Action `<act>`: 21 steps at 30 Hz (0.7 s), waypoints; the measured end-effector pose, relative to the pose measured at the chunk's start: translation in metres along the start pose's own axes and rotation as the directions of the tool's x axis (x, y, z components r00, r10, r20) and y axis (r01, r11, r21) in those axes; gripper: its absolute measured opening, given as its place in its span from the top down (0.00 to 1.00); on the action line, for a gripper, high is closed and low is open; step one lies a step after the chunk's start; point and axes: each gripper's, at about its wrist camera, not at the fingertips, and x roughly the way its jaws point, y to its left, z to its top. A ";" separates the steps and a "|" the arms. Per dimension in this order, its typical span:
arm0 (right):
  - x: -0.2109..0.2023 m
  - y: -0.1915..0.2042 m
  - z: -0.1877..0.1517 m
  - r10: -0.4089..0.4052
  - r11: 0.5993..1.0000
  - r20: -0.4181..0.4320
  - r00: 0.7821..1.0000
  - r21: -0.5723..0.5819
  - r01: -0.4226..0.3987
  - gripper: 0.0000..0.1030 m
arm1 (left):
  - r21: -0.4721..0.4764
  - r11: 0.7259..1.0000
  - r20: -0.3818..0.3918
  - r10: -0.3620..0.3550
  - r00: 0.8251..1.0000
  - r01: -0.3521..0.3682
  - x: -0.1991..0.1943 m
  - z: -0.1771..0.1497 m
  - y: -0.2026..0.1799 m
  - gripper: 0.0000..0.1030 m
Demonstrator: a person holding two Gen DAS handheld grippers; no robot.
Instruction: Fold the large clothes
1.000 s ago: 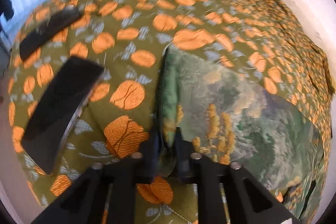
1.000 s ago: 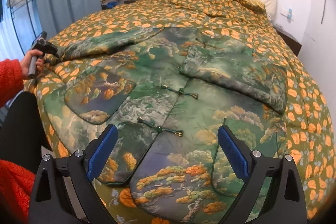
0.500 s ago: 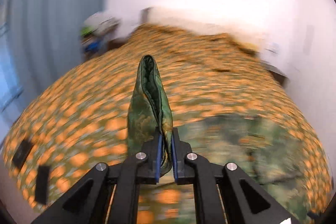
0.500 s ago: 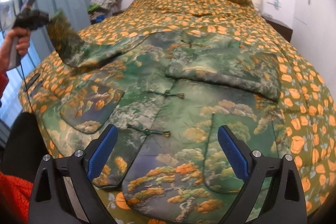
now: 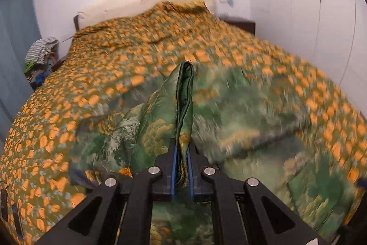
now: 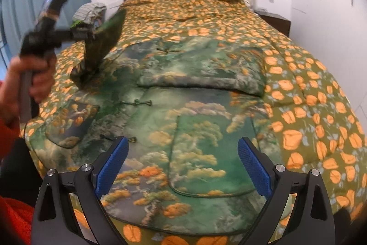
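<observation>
Left hand-held gripper (image 5: 182,167) is pinched tight on the jacket sleeve (image 5: 183,107), which I've just lifted off the bed (image 6: 321,107) and swung inward over the jacket (image 6: 195,125) spread there. That starts the second sleeve fold. My right hand-held gripper (image 6: 183,167) hovers spread wide, empty, over the hem.

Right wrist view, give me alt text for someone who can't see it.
A green landscape-print jacket lies spread on a bed's orange-flowered quilt. The left gripper lifts one sleeve; the right gripper hangs open in the foreground.
</observation>
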 end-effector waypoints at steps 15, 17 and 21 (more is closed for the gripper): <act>0.041 -0.002 0.036 0.051 0.997 -0.064 0.997 -0.052 -0.054 0.06 | -0.011 0.994 -0.125 -0.111 0.986 0.110 0.001 -0.096 -0.007 0.30; 0.057 0.000 0.051 0.096 0.995 -0.083 0.992 -0.028 -0.099 0.06 | -0.037 0.995 -0.124 -0.101 0.987 0.097 -0.013 -0.108 0.005 0.30; 0.105 0.013 0.078 0.287 0.955 -0.133 0.949 0.114 -0.273 0.06 | -0.083 0.997 -0.117 -0.019 0.993 0.009 -0.041 -0.129 0.034 0.30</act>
